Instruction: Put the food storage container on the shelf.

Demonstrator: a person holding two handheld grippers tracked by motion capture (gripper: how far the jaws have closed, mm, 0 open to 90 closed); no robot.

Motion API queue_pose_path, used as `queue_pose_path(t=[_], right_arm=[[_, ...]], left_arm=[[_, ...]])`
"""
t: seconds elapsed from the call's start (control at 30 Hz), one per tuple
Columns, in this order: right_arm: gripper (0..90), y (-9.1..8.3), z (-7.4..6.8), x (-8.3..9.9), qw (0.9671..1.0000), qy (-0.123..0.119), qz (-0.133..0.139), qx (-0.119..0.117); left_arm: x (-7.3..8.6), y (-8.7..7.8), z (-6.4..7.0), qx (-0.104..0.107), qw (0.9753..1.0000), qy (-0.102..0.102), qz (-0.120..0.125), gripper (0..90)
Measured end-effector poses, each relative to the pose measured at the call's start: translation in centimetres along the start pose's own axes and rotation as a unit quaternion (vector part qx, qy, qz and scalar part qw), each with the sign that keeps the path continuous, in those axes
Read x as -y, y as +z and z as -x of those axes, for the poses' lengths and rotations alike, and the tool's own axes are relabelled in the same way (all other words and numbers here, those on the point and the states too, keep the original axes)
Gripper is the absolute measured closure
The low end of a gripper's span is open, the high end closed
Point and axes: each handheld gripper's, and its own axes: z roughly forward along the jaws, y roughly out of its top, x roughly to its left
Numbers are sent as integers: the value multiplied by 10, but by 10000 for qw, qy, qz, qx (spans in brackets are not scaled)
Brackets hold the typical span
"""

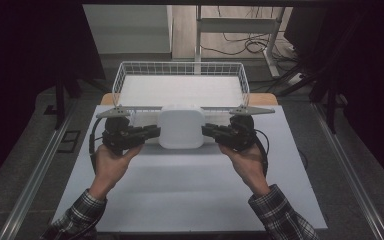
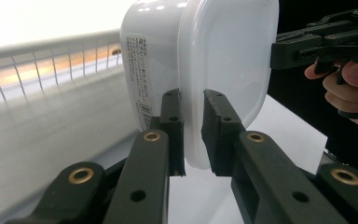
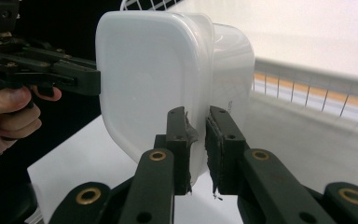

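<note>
Your left tongs (image 1: 152, 132) pinch the rim of the white box (image 1: 181, 128) on one side. Your right tongs (image 1: 209, 131) pinch its rim on the other side. The box is up off the table (image 1: 190, 190), tipped on its side, just in front of the wire basket (image 1: 180, 67).

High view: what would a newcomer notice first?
A white lidded plastic container held at mid-table, the left gripper and right gripper each clamped on its rim from opposite sides. Just behind it stands a white wire basket.
</note>
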Motion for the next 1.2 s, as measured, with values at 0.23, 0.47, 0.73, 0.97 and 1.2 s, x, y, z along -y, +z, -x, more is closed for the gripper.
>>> queue_pose_path(t=[0.23,0.47,0.73,0.97,1.2], right_arm=[[790,2,1,-30,9998,-93,150,71],[789,6,7,-59,9995,-63,262,151],[784,15,22,-91,9992,39,300,279],[779,27,36,-97,9990,257,131,355],[763,40,44,-98,9983,435,-18,378]], left_arm=[[-27,-5,-6,-56,9999,-11,117,794],[-57,-3,-16,-54,9999,-60,135,794],[-90,5,-27,-168,9998,-104,41,793],[-95,18,-39,-179,9995,-249,-81,786],[-88,28,-51,-167,9989,-448,1,744]])
